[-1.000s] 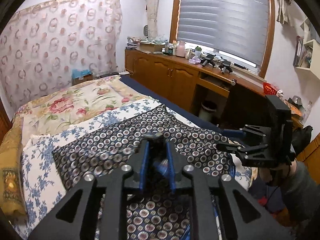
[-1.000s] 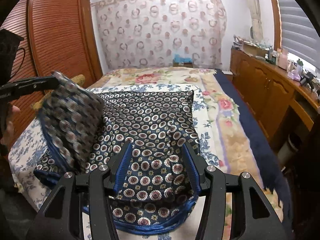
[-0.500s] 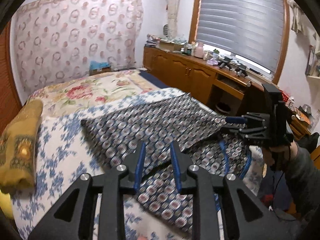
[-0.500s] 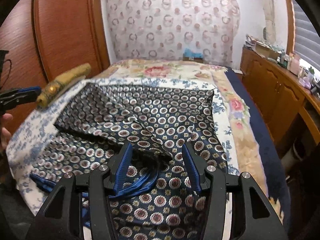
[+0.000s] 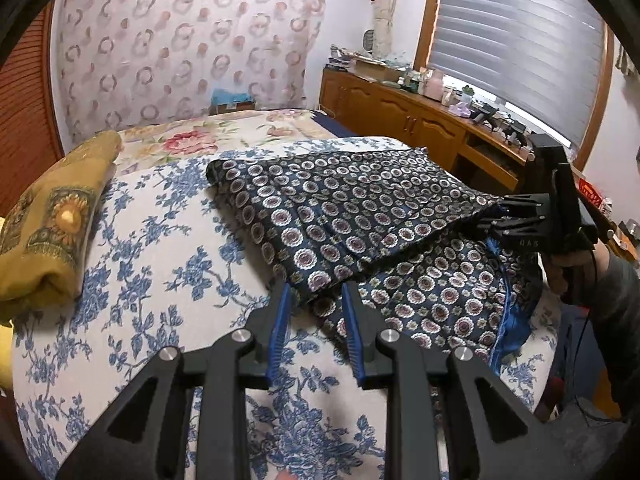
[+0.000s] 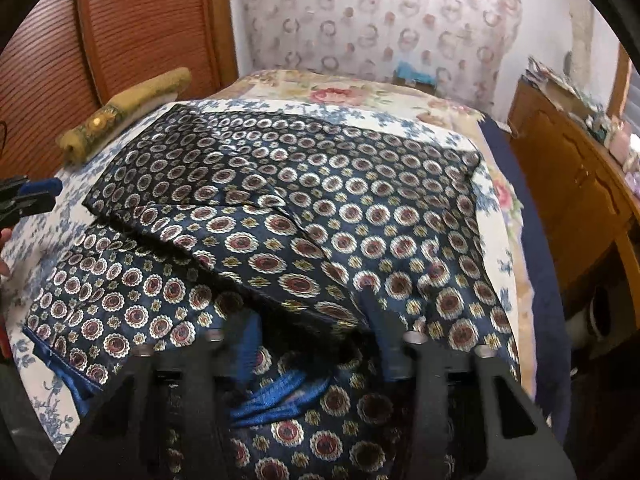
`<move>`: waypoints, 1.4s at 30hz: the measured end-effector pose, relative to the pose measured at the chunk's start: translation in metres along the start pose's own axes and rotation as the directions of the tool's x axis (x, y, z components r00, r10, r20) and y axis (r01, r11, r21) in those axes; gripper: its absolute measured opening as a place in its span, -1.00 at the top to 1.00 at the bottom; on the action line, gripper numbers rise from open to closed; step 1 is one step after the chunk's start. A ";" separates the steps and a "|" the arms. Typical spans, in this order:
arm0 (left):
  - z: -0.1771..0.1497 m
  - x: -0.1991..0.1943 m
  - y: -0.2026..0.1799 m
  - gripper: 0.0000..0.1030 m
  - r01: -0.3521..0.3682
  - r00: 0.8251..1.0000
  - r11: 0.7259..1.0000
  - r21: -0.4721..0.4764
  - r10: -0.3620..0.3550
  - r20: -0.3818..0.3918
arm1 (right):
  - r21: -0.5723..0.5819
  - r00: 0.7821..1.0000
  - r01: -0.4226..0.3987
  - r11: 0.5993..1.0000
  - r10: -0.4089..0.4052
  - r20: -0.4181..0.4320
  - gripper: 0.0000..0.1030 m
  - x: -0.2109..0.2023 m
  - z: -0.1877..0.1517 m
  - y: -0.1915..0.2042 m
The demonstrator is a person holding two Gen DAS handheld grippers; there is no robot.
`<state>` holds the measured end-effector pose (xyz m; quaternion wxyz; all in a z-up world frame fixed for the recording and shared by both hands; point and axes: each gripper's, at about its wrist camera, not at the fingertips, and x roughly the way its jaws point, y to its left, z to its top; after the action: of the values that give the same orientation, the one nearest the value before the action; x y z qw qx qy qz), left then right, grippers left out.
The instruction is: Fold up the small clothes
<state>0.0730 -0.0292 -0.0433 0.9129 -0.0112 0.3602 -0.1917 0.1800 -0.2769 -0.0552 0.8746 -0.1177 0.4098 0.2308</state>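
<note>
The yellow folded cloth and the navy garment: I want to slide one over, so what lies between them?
Only the blue floral bedsheet separates the yellow folded cloth from the navy garment, per the left wrist view.

— Where does the garment [image 5: 344, 208] lie?
— On the bed sheet [image 5: 168, 264], its upper layer folded over the lower one.
— And the rolled blanket [image 5: 52, 216]?
— Left of it, at the sheet's edge; the cabinet [image 5: 404, 128] stands right of the bed, under the window [image 5: 516, 40]

navy medallion-print garment [image 5: 340, 208], blue-floral white sheet [image 5: 168, 264]
</note>
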 end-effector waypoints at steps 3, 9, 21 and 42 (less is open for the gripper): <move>-0.004 0.001 0.003 0.53 -0.001 1.000 1.000 -0.012 0.001 -0.002 | -0.015 0.996 -0.080 0.997 0.081 0.029 0.89 -0.006 0.000 0.006; -0.005 0.004 0.004 0.52 -0.012 1.000 1.000 -0.016 0.012 -0.003 | 0.045 0.979 -0.111 0.993 0.101 0.176 0.97 -0.050 -0.003 -0.001; -0.001 -0.003 0.006 0.51 -0.034 0.999 0.999 -0.024 0.035 0.035 | 0.128 0.983 0.046 0.991 -0.068 0.171 0.97 -0.079 -0.033 -0.033; -0.001 -0.003 0.009 0.50 -0.066 0.996 0.997 -0.028 0.068 0.059 | 0.113 0.970 0.169 0.979 -0.185 0.157 0.14 -0.111 -0.048 -0.020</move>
<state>0.0734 -0.0199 -0.0433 0.9290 -0.0169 0.3351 -0.1559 0.0962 -0.3477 -0.0001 0.9277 -0.0908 0.3338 0.1403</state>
